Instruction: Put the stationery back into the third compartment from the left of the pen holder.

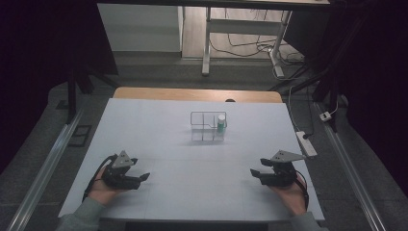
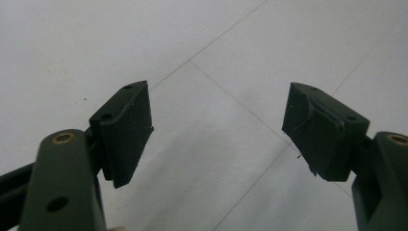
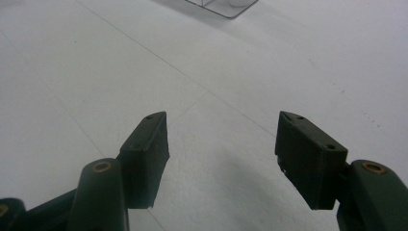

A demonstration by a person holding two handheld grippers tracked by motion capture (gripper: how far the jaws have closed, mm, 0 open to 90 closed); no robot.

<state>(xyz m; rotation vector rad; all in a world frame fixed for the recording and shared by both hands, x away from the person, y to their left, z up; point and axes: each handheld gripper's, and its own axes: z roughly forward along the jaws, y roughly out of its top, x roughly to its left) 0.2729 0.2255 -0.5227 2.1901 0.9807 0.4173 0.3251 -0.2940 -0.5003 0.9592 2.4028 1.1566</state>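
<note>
A clear rack with wire-like edges (image 1: pixel 207 126) stands near the middle of the white table (image 1: pixel 159 120), and its near corner shows at the top of the right gripper view (image 3: pixel 219 6). A small green bottle with a white cap (image 1: pixel 221 123) sits upright in the rack's right compartment. My left gripper (image 1: pixel 143 178) rests low at the front left, open, with nothing between its jaws (image 2: pixel 219 122). At the front right, my right gripper (image 1: pixel 254 173) is open too and holds nothing (image 3: pixel 221 139). Both point inward, well short of the rack.
A wooden strip (image 1: pixel 197 94) edges the table's far side. A white power strip (image 1: pixel 306 143) lies off the right edge with cables on the floor beyond. Desk legs (image 1: pixel 207 53) stand farther back. Metal rails (image 1: pixel 43 168) run along both sides.
</note>
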